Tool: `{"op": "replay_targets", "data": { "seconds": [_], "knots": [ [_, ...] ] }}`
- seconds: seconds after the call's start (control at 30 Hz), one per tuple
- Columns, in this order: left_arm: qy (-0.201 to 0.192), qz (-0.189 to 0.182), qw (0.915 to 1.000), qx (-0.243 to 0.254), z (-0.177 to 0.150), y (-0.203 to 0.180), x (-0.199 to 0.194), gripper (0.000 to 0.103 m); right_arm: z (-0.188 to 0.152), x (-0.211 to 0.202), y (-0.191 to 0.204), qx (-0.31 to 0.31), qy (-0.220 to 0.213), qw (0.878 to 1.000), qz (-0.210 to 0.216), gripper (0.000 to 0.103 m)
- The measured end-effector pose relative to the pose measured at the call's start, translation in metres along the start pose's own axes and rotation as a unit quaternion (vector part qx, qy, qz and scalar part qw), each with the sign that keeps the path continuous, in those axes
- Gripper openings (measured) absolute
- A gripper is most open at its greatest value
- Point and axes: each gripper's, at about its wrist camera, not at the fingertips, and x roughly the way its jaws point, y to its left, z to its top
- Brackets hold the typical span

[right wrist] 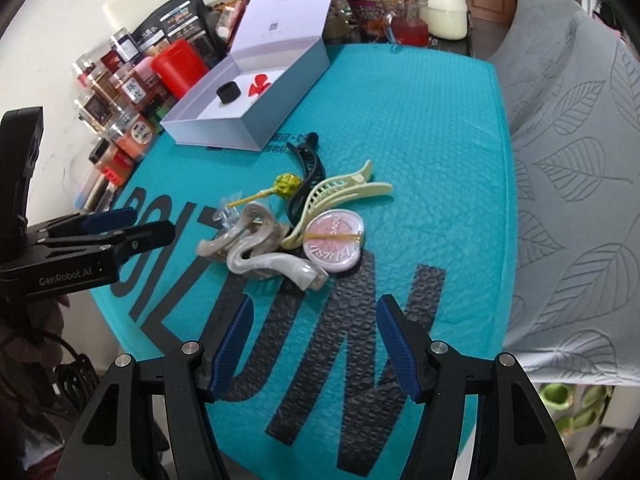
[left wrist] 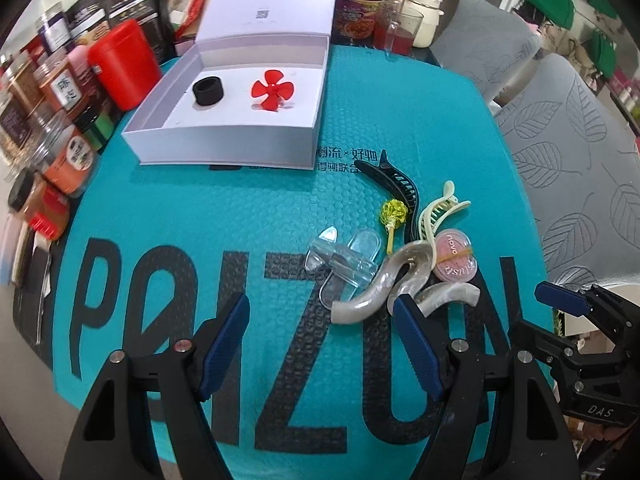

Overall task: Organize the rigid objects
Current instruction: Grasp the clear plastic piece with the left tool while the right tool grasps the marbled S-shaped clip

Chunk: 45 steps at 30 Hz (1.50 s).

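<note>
An open white box (left wrist: pixel 224 148) (right wrist: pixel 224 130) holds a black ring (left wrist: pixel 207 90) (right wrist: pixel 228 92) and a red propeller (left wrist: pixel 271 90) (right wrist: pixel 258 85). A pile on the teal mat holds a pearly wavy clip (left wrist: pixel 384 280) (right wrist: pixel 264 258), a clear clip (left wrist: pixel 344 264), a black hair clip (left wrist: pixel 400 188) (right wrist: pixel 306 172), a cream claw clip (left wrist: pixel 436 210) (right wrist: pixel 340 196), a pink round tin (left wrist: pixel 456 260) (right wrist: pixel 334 244) and a yellow-wrapped lollipop (left wrist: pixel 394 216) (right wrist: pixel 286 184). My left gripper (left wrist: pixel 322 308) is open just before the pile. My right gripper (right wrist: pixel 314 312) is open near the tin.
Spice jars and a red canister (left wrist: pixel 124 64) (right wrist: pixel 178 66) line the left edge. A noodle cup (left wrist: pixel 360 16), a red drink glass (left wrist: pixel 398 30) and a cream kettle (left wrist: pixel 424 4) (right wrist: pixel 444 4) stand behind. Grey leaf-patterned cushions (left wrist: pixel 568 152) (right wrist: pixel 572 160) lie to the right.
</note>
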Motion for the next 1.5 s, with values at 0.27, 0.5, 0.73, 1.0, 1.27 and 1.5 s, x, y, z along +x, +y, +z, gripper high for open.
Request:
{"op": "replay_targets", "data": {
  "seconds": [0.27,0.5,0.73,1.0,1.27,1.5],
  "knots": [
    [0.017,-0.028,0.9992,0.024,0.021,0.011,0.033,0.074,0.01,0.018,-0.005,0.028,0.004,1.0,-0.012,0.065],
    [0.043,-0.05,0.9942,0.085,0.03,0.004,0.061,0.074,0.021,0.032,-0.013,0.056,0.002,0.998,-0.026,0.065],
    [0.061,-0.084,0.9892,0.104,0.034,0.001,0.076,0.074,0.028,0.039,-0.019,0.073,0.002,0.997,-0.035,0.065],
    [0.072,-0.092,0.9845,0.131,0.031,-0.009,0.089,0.074,0.031,0.044,-0.018,0.072,0.006,0.997,-0.036,0.065],
    [0.038,-0.075,0.9846,0.153,0.026,-0.013,0.09,0.074,0.03,0.045,-0.016,0.063,0.01,0.998,-0.03,0.071],
    [0.014,-0.066,0.9796,0.189,0.015,-0.025,0.086,0.059,0.03,0.05,-0.006,0.049,0.022,0.998,-0.025,0.091]
  ]
}}
